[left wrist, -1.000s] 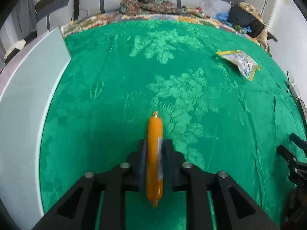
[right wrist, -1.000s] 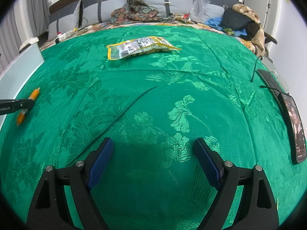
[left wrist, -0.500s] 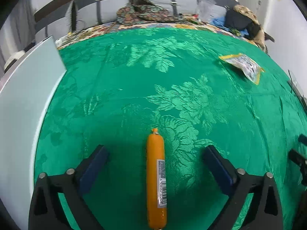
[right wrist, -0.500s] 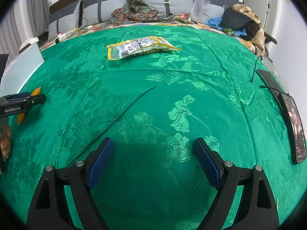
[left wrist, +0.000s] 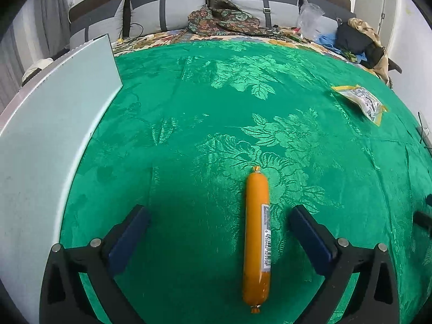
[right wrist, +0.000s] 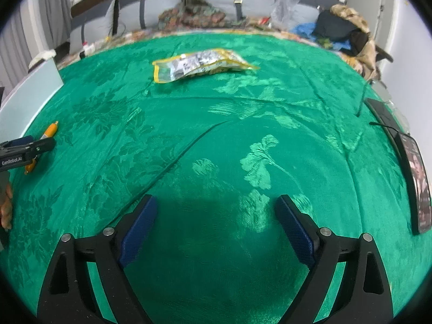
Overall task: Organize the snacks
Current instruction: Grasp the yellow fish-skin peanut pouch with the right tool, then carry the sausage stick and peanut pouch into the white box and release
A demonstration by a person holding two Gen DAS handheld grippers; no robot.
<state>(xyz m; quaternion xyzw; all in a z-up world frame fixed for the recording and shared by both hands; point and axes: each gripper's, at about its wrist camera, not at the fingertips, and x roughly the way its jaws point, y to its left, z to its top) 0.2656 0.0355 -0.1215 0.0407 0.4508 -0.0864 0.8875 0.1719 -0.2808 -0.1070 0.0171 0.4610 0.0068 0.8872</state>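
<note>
Released since the earlier frame: orange sausage stick [left wrist: 256, 240], formerly clamped, now lying free on the green floral bedspread [left wrist: 205, 113] between the spread blue pads [left wrist: 127, 239] of the left gripper [left wrist: 220, 230], touching neither pad and nearer the right-hand one. Left jaws just opened to full width. Sausage stick aligned lengthwise with the fingers, crimped ends toward the top and bottom of the frame, barcode label along its right side.

Left wrist view, outward from the gripper: pale grey-green board [left wrist: 48, 145] along the left edge of the frame; yellow-edged snack packet [left wrist: 363, 102] at upper right, well apart from the sausage stick; grey cushions [left wrist: 167, 8] and a patterned cloth [left wrist: 224, 20] at top centre; dark clothing heap [left wrist: 356, 37] at upper right.

Right wrist view: right gripper [right wrist: 216, 220] with jaws wide apart and, by a little, just opened further; bare bedspread [right wrist: 216, 256] alone between the pads, nothing held. Upper centre of the frame: the snack packet [right wrist: 199, 64], lying flat and slightly blurred. Left edge, mid-height: the left gripper [right wrist: 27, 148] seen from the side, the sausage stick [right wrist: 47, 132] partly showing behind its finger; part of a hand [right wrist: 6, 208] below it. Right edge: a dark phone [right wrist: 417, 178] with lit screen and a cable [right wrist: 361, 102] leading toward the top of the frame.
</note>
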